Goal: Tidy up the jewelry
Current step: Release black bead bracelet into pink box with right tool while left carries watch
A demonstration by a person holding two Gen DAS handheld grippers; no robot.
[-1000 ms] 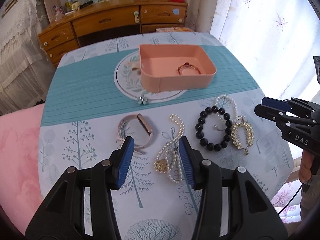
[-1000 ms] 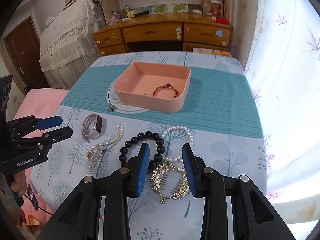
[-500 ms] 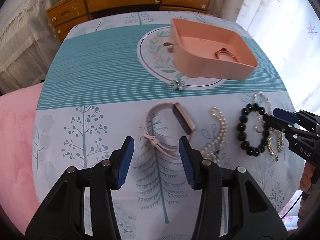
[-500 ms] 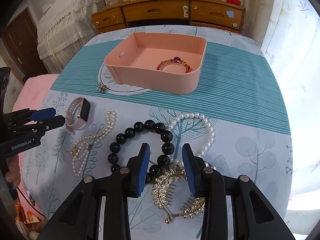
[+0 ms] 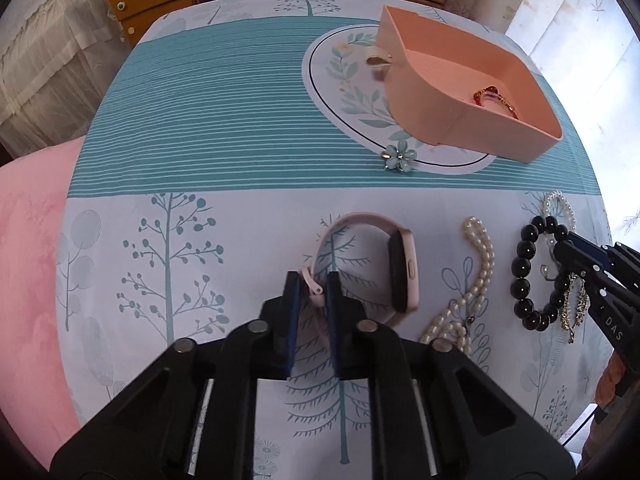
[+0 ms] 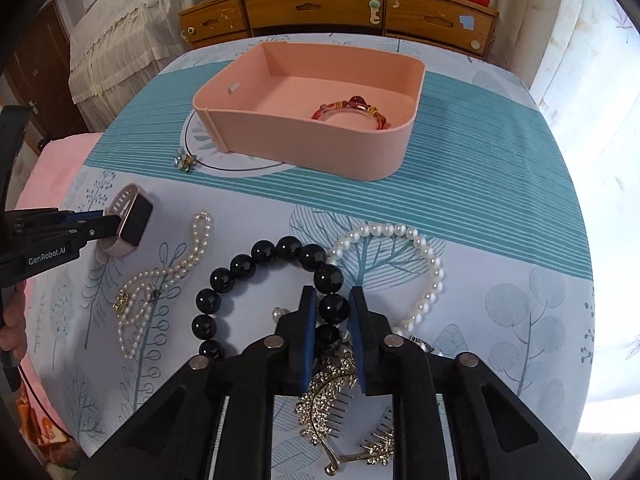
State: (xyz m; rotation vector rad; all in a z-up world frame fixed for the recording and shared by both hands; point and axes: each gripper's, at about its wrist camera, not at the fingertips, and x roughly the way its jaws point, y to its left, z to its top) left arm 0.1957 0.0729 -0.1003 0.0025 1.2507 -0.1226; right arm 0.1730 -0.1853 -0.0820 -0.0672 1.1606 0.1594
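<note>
A pink smartwatch [image 5: 404, 272] lies on the tablecloth. My left gripper [image 5: 312, 276] points down at it, jaws closing with the pads on its pink strap. The left gripper [image 6: 112, 222] also shows beside the watch [image 6: 136, 224] in the right wrist view. My right gripper [image 6: 332, 292] is closing on a black bead bracelet [image 6: 244, 268], one bead pinched between its pads. A gold hair comb [image 6: 328, 392] lies under it. The pink box [image 6: 304, 140] farther back holds a red bracelet [image 6: 348, 114].
A long pearl strand [image 6: 172, 268] lies between watch and black beads, and a pearl bracelet [image 6: 424, 248] to their right. A blue flower brooch [image 5: 398, 158] sits before the box. A wooden dresser [image 6: 340, 8] stands behind the table, a pink cushion [image 5: 28, 240] at its left.
Both grippers came down to the table and their jaws closed. The left one shifted from above the pearl strand to the watch strap; the right one sank onto the black beads.
</note>
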